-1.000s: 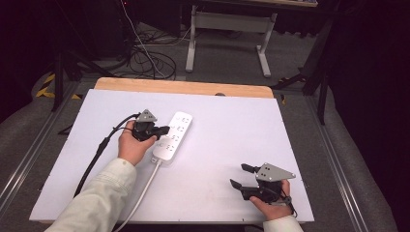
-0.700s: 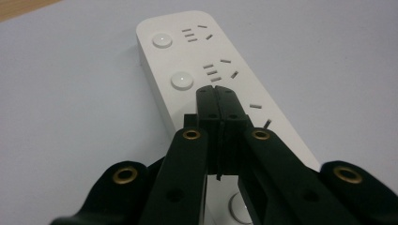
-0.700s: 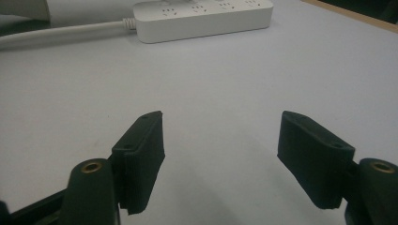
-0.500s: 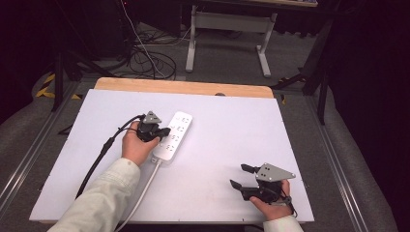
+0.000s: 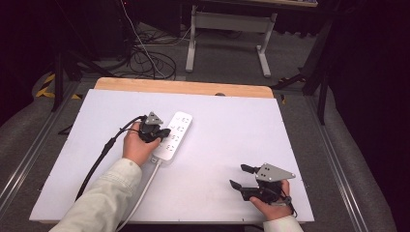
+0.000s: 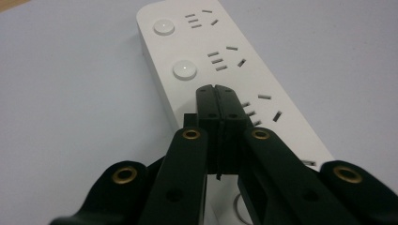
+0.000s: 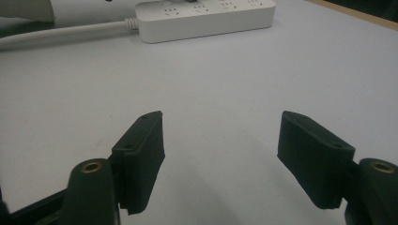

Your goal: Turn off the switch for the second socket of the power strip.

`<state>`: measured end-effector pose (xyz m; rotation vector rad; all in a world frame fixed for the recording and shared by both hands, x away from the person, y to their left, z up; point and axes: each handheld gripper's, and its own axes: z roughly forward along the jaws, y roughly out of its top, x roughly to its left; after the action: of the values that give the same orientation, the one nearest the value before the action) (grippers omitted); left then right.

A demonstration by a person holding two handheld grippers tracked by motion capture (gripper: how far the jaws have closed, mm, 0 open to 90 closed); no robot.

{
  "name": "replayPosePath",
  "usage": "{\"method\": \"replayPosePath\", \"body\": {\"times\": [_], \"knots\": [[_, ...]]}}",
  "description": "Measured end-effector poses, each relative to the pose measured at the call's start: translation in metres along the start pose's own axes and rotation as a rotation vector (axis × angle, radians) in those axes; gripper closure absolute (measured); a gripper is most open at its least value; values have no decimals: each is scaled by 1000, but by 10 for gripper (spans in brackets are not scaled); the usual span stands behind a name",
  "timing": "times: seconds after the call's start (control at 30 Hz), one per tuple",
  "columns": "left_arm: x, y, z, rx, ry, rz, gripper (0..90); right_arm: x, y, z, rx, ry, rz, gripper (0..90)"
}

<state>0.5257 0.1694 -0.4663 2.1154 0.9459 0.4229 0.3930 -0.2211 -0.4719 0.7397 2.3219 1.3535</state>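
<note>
The power strip (image 5: 175, 136) lies flat on the white table (image 5: 232, 125), left of centre, with its cord (image 5: 140, 193) running toward the near edge. The left gripper (image 5: 163, 132) is fully closed, jaws pressed together with nothing between them, tips over the strip's third button position. The right gripper (image 5: 241, 177) rests well apart near the front right corner, jaws wide open and empty.

Left gripper (image 5: 162, 133) edged slightly forward over power strip (image 5: 175, 134) (fingers pressed together).
</note>
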Motion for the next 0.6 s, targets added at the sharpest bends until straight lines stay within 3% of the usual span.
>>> {"method": "replayPosePath", "body": {"times": [0.6], "knots": [[-6, 1, 2, 5, 42, -2, 900, 1, 0, 1, 7, 4, 1, 322]]}}
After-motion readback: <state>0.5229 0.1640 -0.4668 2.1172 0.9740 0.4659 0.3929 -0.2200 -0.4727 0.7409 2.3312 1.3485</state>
